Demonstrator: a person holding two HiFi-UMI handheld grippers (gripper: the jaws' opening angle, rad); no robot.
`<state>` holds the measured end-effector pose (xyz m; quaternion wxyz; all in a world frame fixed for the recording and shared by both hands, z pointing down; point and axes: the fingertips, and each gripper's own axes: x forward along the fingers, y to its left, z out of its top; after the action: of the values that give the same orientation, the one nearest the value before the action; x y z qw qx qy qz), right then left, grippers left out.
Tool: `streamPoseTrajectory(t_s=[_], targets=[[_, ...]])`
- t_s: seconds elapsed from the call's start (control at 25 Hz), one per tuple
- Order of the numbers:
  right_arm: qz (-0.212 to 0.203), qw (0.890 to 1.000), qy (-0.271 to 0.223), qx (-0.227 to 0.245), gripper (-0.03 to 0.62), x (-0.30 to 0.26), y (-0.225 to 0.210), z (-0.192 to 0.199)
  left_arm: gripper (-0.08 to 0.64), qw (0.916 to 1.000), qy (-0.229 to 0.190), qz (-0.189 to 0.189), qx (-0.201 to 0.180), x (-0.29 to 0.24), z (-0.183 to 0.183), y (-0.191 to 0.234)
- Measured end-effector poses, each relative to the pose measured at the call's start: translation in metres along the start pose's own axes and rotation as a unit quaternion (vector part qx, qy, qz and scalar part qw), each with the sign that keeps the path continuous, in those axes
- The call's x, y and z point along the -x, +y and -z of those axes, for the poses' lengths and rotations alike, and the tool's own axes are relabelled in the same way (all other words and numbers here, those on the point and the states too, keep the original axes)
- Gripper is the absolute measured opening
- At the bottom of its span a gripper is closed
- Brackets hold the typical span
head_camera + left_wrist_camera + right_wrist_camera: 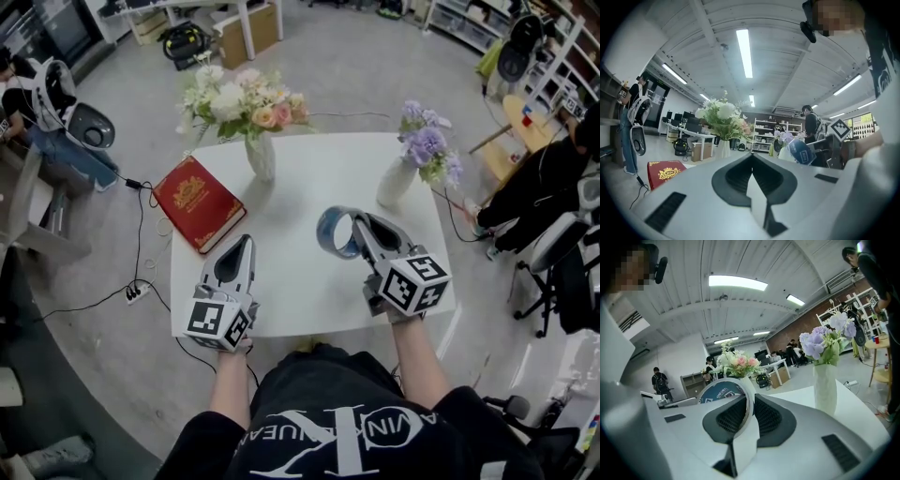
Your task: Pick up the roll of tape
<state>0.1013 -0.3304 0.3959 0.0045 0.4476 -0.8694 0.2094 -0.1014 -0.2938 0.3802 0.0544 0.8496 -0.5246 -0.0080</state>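
Note:
The roll of tape (pixel 334 233) is a thin ring with a blue inner face, held above the white table (pixel 309 281). My right gripper (pixel 355 219) is shut on its rim. In the right gripper view the ring (pixel 723 391) stands upright with its white edge pinched between the jaws of my right gripper (pixel 749 398). My left gripper (pixel 246 241) hovers over the table's front left, shut with nothing in it, its jaw tips meeting (pixel 752 156). From the left gripper view the tape (pixel 801 151) shows to the right, in the other gripper.
A red book (pixel 198 202) lies on the table's left edge. A vase of white and pink flowers (pixel 260 150) stands at the back centre and a vase of purple flowers (pixel 398 178) at the back right. Cables cross the floor at left; people and chairs stand around.

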Motion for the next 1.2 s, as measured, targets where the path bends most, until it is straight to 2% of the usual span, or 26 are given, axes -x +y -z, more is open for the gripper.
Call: streamPoseTrajectory(t_s=[1.2], targets=[[-0.031,0.996,-0.08,0.012,0.064,0.011,0.019,-0.058,0.002,0.9978,-0.058,-0.006,-0.033,0.002,-0.06,0.006]])
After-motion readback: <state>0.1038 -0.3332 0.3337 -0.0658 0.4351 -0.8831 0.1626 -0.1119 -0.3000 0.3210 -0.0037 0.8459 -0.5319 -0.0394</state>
